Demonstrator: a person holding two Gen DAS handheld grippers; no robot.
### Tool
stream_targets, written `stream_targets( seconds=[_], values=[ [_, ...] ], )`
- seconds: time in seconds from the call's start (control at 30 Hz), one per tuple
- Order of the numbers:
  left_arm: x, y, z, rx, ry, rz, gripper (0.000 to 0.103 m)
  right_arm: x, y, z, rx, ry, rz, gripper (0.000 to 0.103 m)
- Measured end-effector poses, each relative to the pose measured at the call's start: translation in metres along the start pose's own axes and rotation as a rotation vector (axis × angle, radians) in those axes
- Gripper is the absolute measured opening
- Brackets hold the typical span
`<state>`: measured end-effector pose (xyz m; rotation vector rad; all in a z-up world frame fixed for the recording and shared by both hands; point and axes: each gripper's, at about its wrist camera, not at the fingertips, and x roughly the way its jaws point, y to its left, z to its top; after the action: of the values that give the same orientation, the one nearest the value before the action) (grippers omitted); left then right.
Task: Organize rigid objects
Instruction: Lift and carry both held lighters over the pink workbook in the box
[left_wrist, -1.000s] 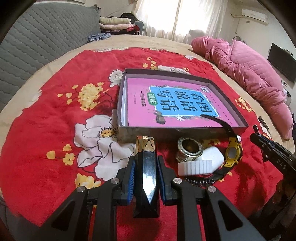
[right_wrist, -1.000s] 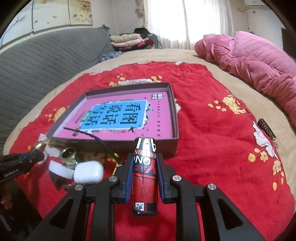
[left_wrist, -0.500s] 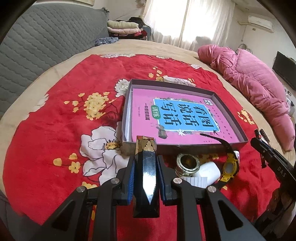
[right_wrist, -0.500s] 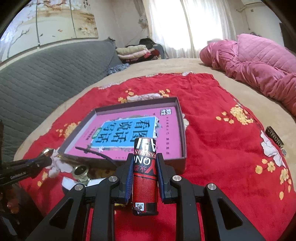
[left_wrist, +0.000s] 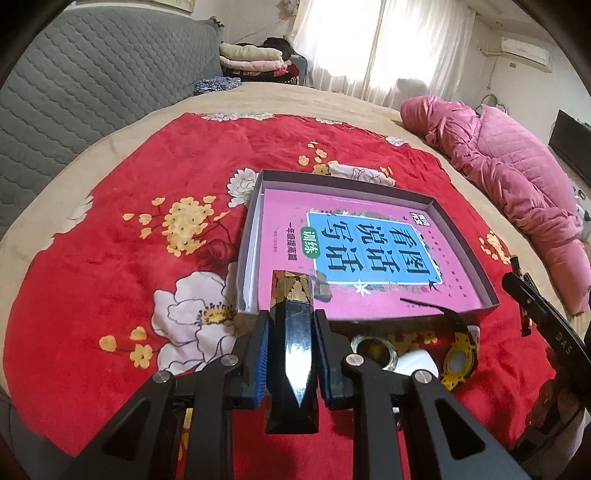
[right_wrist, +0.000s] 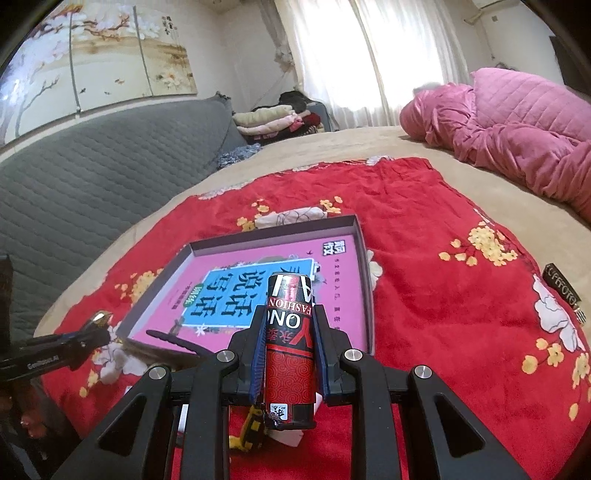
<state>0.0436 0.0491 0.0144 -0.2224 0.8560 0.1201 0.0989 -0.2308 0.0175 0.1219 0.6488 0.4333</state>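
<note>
Left tool (left_wrist: 291, 363) clamped at mid-length on a stiff, glossy, probably slippery black faceted case (left_wrist: 291, 354), right tool (right_wrist: 289, 356) on a light red tube (right_wrist: 290, 354), both above the bed's near edge, box (left_wrist: 463, 230) beyond.

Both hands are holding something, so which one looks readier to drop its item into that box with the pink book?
Probably the left. Its black and gold case already overlaps the near wall of the box. The right gripper, clamping a red can, sits a bit farther back.
</note>
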Motion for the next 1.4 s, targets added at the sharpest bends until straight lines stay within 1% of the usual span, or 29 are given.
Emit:
stream_targets(
  seconds=[0.17,0.37,0.57,0.8,1.17,1.4],
  values=[
    [0.008,-0.003,0.006,-0.004,-0.010,-0.002,0.022,0.002,0.000,0.004,-0.009,-0.024,0.015,0.023],
    [0.013,-0.007,0.015,0.003,-0.032,0.002,0.022,0.011,0.000,0.005,-0.013,-0.023,0.021,0.023],
    [0.022,-0.008,0.021,0.004,-0.036,0.020,0.022,0.016,-0.002,0.010,-0.013,-0.048,0.019,0.023],
    [0.033,-0.004,0.027,-0.018,-0.034,0.020,0.022,0.021,-0.006,0.015,-0.015,-0.069,0.021,0.023],
    [0.049,-0.007,0.034,-0.010,-0.030,0.028,0.022,0.034,-0.012,0.018,-0.010,-0.059,0.020,0.023],
    [0.059,-0.007,0.036,-0.008,-0.015,0.034,0.022,0.048,-0.018,0.019,-0.003,-0.030,0.015,0.023]
  ],
)
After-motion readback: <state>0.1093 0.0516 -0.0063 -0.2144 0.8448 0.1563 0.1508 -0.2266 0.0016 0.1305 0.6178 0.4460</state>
